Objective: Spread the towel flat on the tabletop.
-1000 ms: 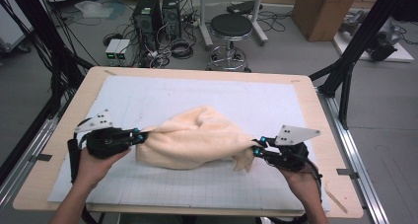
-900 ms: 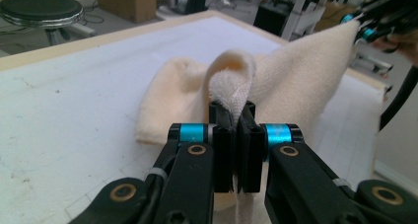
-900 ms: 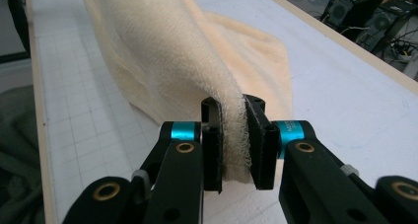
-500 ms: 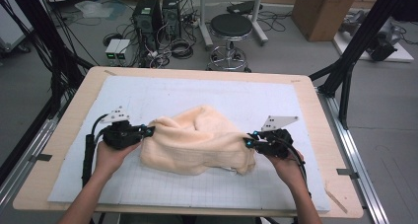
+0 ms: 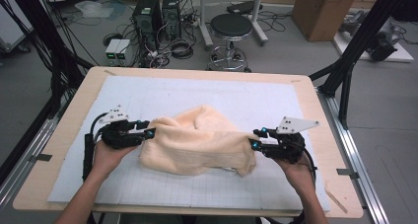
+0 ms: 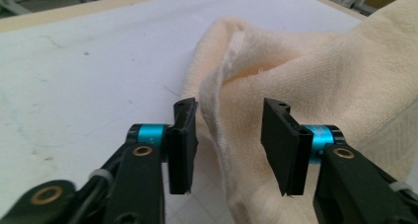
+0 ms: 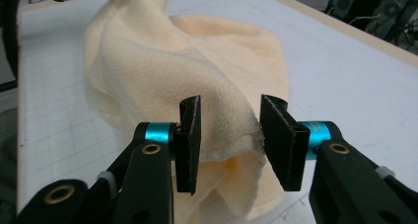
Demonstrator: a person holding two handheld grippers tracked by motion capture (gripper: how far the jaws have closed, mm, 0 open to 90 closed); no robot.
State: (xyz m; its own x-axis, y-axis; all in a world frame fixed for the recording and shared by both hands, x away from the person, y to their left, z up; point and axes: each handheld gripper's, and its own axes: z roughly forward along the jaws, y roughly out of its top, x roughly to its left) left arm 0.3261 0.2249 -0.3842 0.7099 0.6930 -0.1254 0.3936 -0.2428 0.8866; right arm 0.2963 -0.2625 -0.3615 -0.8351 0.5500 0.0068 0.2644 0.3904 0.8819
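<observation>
A cream towel [image 5: 197, 140] lies bunched in a long heap across the white gridded mat [image 5: 197, 91]. My left gripper [image 5: 149, 129] is at its left end. Its jaws have just been opening and stand apart, with the towel's hemmed edge [image 6: 222, 115] loose between them. My right gripper [image 5: 256, 137] is at the towel's right end. Its jaws have also just been opening, and a soft fold of towel [image 7: 229, 120] lies in the gap without being pinched. Both grippers lie low and level, pointing inward at each other.
The mat covers a wooden table [image 5: 315, 115] with bare rims left and right. Black frame posts [image 5: 355, 56] stand at the right corner. On the floor beyond are a stool [image 5: 230, 26], computer towers [image 5: 155, 12] and a cardboard box [image 5: 325, 9].
Both grippers have let go of the towel ends and their jaws now stand apart. The hands came inward and down, and the towel settled into a heap on the mat.
</observation>
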